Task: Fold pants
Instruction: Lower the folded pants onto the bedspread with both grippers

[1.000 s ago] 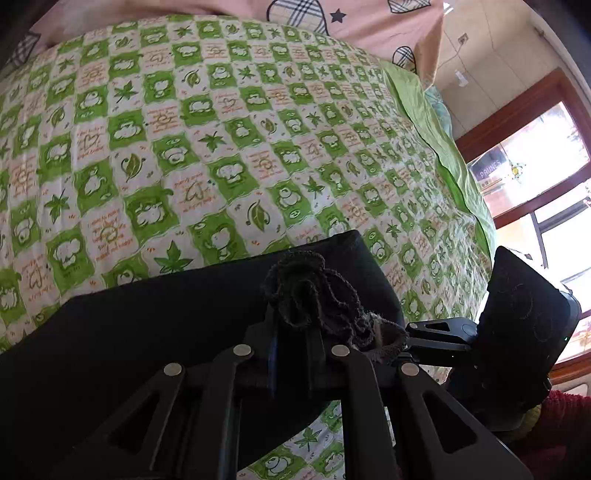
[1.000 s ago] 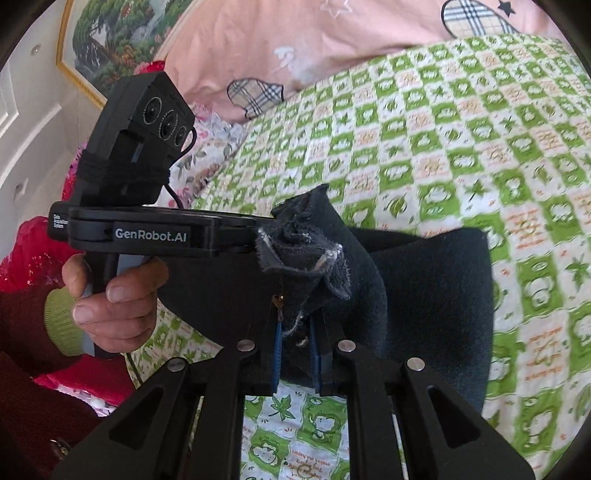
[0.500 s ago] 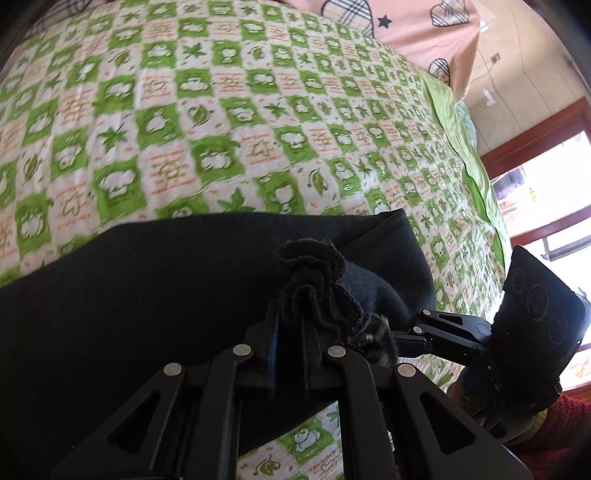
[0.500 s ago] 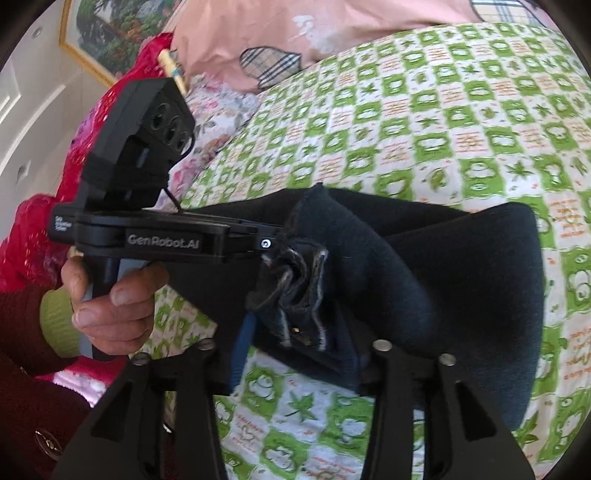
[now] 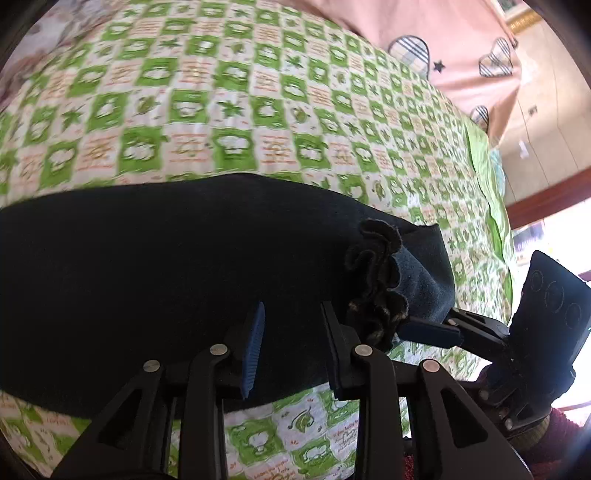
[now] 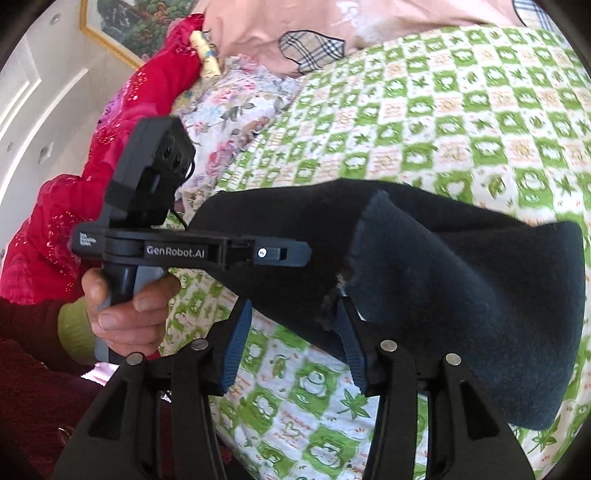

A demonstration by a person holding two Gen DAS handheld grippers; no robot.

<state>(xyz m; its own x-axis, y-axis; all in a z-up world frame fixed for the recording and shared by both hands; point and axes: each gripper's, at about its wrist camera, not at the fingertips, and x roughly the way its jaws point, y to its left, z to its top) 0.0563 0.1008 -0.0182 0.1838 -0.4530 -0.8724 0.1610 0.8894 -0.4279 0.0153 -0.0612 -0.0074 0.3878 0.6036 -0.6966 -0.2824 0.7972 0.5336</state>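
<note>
Both my grippers, left point(image 5: 291, 332) and right point(image 6: 295, 332), gape empty over folded dark fleece pants point(image 5: 166, 266); next, flatten fold.

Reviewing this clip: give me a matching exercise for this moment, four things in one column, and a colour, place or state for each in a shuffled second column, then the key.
Things:
1. pants
2. left gripper
3. bedspread
4. framed picture

Descriptions:
A. green and white checks
B. on the wall, upper left of the right wrist view
C. dark, lying on the bed
D. fingers apart, holding nothing

Pairs: 1-C, 2-D, 3-A, 4-B
</note>
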